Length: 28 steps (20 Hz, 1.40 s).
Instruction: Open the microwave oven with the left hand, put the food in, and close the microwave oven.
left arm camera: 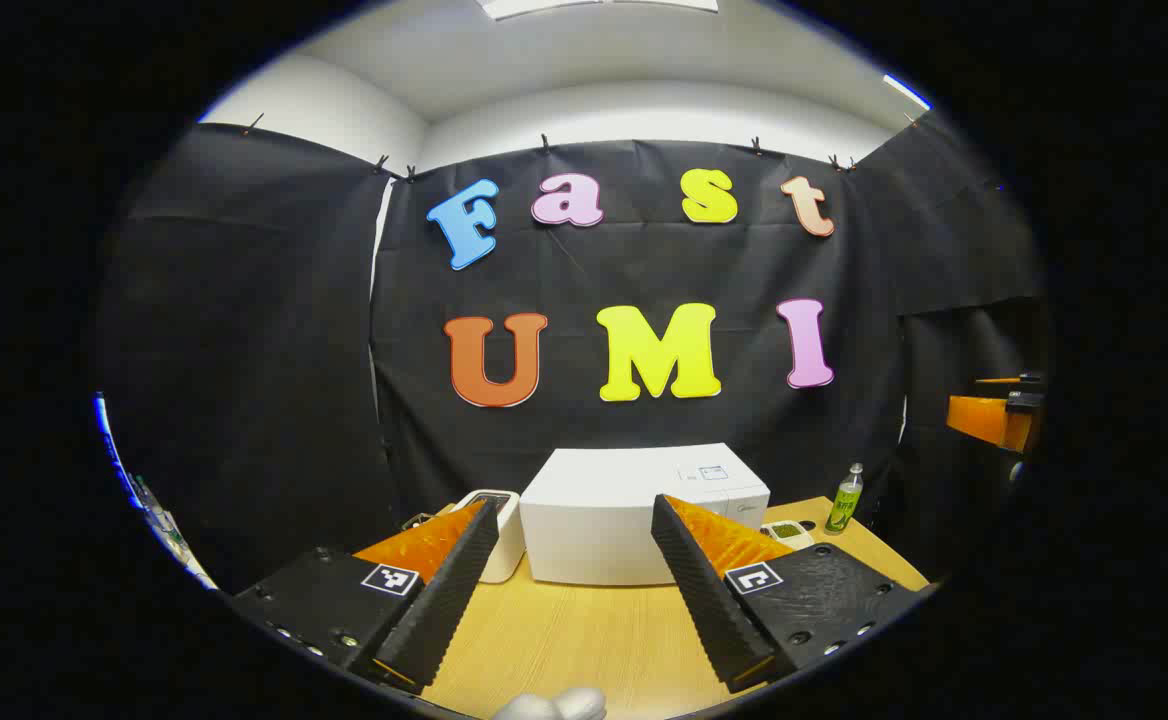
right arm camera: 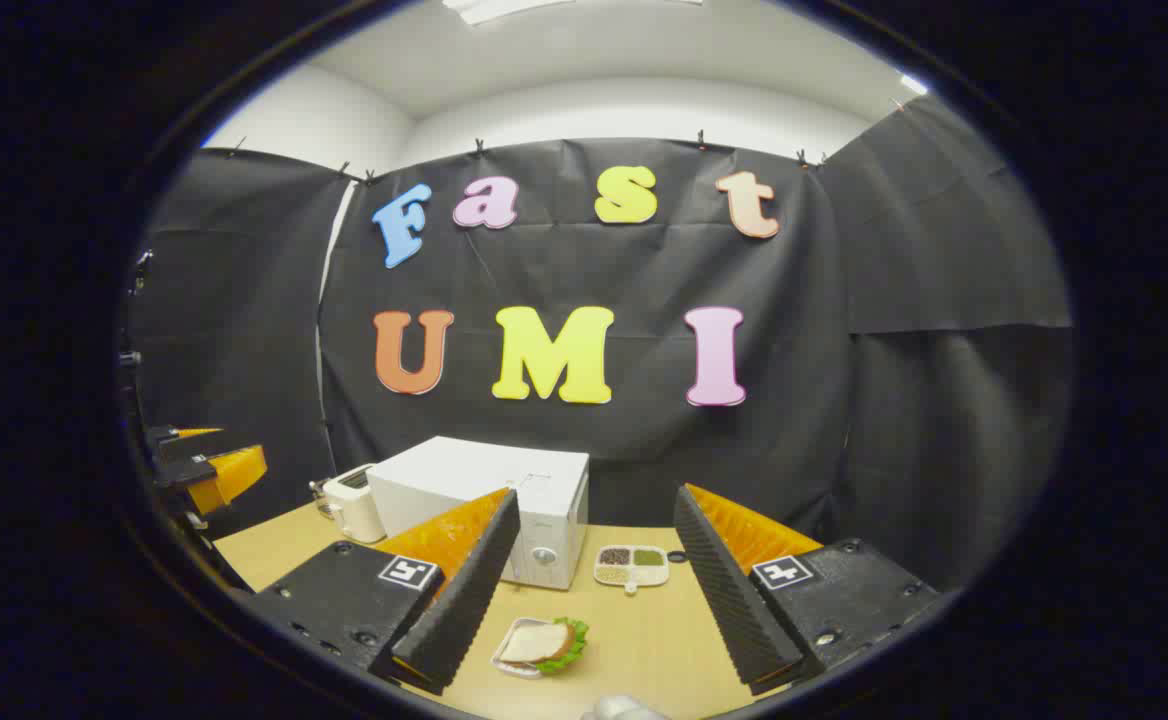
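Note:
A white microwave oven (left arm camera: pixel 604 520) (right arm camera: pixel 489 490) stands on the wooden table (left arm camera: pixel 584 640) with its door closed; its knob faces me in the right gripper view. The food, a sandwich with lettuce on a small plate (right arm camera: pixel 542 645), lies on the table in front of the microwave, just beyond my right gripper (right arm camera: pixel 596 495). That gripper is open and holds nothing. My left gripper (left arm camera: pixel 574 503) hovers above the table short of the microwave, open and empty. It also appears at the left edge of the right gripper view, left gripper (right arm camera: pixel 209 470).
A white toaster (left arm camera: pixel 501 535) (right arm camera: pixel 352 505) stands left of the microwave. To the microwave's right are a small sectioned dish (right arm camera: pixel 632 565) (left arm camera: pixel 787 532) and a green bottle (left arm camera: pixel 846 497). Black cloth walls close the booth behind the table. The right gripper (left arm camera: pixel 994 420) shows at the far right.

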Motion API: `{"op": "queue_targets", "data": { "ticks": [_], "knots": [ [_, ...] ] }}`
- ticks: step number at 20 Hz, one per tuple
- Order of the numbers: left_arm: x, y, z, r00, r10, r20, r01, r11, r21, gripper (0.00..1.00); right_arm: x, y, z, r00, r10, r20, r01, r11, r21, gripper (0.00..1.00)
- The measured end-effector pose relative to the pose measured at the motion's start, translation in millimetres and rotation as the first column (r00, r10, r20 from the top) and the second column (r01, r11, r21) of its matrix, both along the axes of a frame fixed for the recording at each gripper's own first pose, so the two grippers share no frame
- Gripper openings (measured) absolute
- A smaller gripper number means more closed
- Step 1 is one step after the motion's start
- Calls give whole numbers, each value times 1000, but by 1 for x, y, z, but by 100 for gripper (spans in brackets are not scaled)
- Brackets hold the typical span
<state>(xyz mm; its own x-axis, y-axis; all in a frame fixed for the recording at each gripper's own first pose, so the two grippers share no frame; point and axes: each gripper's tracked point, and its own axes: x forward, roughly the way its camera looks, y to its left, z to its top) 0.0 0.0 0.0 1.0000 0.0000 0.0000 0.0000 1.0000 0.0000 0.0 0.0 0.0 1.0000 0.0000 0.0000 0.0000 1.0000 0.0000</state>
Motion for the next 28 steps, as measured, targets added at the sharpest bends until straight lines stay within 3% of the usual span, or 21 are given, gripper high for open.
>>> {"op": "queue_targets", "data": {
  "ticks": [3, 4, 6, 7, 8, 9, 11, 12, 15, 23, 28],
  "knots": [
    [4, -4, 1, 1000, -18, 2, 18, 1000, -3, 95, 1, 0, 1, 1000, -9, 8, 9, 1000, -14, 99],
    [5, -4, 1, 1000, -24, 3, 24, 1000, -3, 87, 1, 0, 0, 1000, -11, 8, 11, 1000, -18, 99],
    [8, -4, 1, 1000, -31, 2, 31, 1000, -1, 87, 2, 1, -3, 1000, -12, 3, 12, 1000, -16, 99],
    [8, -3, 1, 999, -32, 1, 32, 999, 1, 95, 4, 1, -3, 1000, -15, 0, 15, 1000, -16, 99],
    [10, -2, 0, 999, -33, -3, 33, 999, 0, 95, 5, 1, -4, 1000, -15, 1, 15, 1000, -15, 99],
    [11, -4, 0, 999, -39, -5, 39, 999, -3, 87, 6, 1, -4, 1000, -19, 1, 19, 1000, -13, 99],
    [13, -3, -2, 999, -43, -7, 43, 999, 1, 87, 10, 3, -4, 1000, -20, 2, 20, 1000, -16, 99],
    [16, -3, -4, 999, -41, -8, 41, 999, 4, 95, 11, 2, -4, 1000, -22, 4, 22, 1000, -17, 99],
    [28, -10, -16, 998, -59, -11, 59, 998, 11, 96, 16, 2, -4, 1000, -24, -2, 24, 1000, -8, 99],
    [107, -103, -97, 977, -206, -55, 202, 977, -66, 95, 20, -23, 13, 997, -80, -2, 80, 996, -30, 99],
    [173, -153, -161, 967, -231, -108, 225, 972, -61, 96, 13, -34, 10, 990, -141, -12, 139, 987, -76, 99]
  ]
}}
